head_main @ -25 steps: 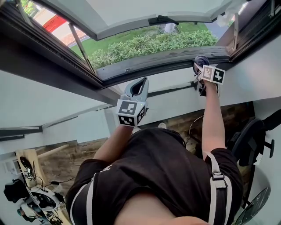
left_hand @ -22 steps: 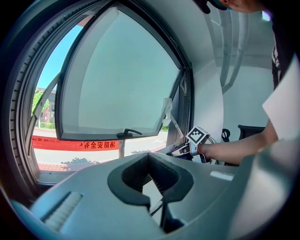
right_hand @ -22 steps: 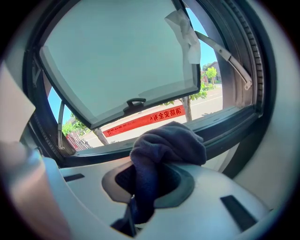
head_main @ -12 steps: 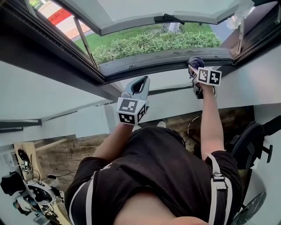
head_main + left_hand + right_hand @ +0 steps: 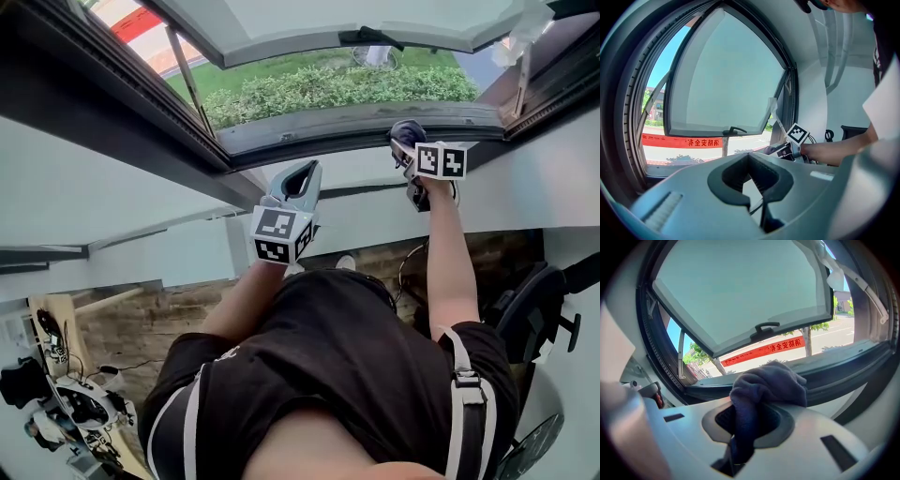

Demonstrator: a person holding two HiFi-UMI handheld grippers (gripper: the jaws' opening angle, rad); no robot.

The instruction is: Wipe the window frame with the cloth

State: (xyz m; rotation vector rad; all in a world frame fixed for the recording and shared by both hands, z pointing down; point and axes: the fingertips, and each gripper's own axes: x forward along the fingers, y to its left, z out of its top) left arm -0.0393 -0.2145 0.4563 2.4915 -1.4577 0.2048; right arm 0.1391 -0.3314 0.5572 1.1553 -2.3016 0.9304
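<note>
Shirt (image 5: 328, 366): black, short sleeves, white side stripes.
Strap (image 5: 466, 380): pale webbing, buckle, right shoulder.
Left gripper (image 5: 302, 171): pale grey shell, dark jaw pads.
Right gripper (image 5: 410, 148): white marker cube, black squares.

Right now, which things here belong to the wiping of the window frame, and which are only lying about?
For the job:
cloth
right gripper, shut on it
window frame

Only lying about:
left gripper, shut and empty
chair
gear on the floor
</note>
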